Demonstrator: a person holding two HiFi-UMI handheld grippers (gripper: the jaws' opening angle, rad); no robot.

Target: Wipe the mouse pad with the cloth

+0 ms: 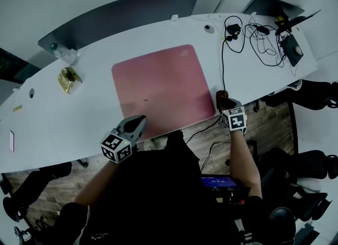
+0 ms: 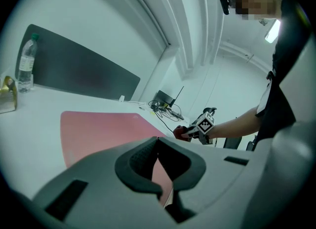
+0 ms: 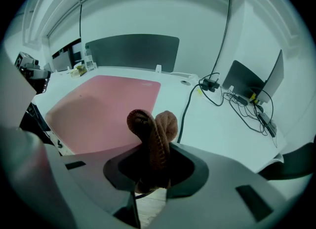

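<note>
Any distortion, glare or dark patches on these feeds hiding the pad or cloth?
Head view: table edge bowed, mouse pad evenly lit, no glare. Left gripper view: fisheye, black corners, pad clear. Right gripper view: same vignette, cloth sharp between the jaws.

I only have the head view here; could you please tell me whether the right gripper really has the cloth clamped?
Observer: Yes. In the right gripper view, the right gripper is shut on the brown cloth, which bunches into two folds above the jaws.
Operator: Thank you. Is the left gripper carrying anything?
Observer: No. The left gripper view shows the left gripper with its jaws together and nothing between them, only the pink mouse pad beyond.
Operator: And the clear thing by the gold object at the table's far left?
Observer: From the left gripper view, it is a plastic bottle standing upright.
</note>
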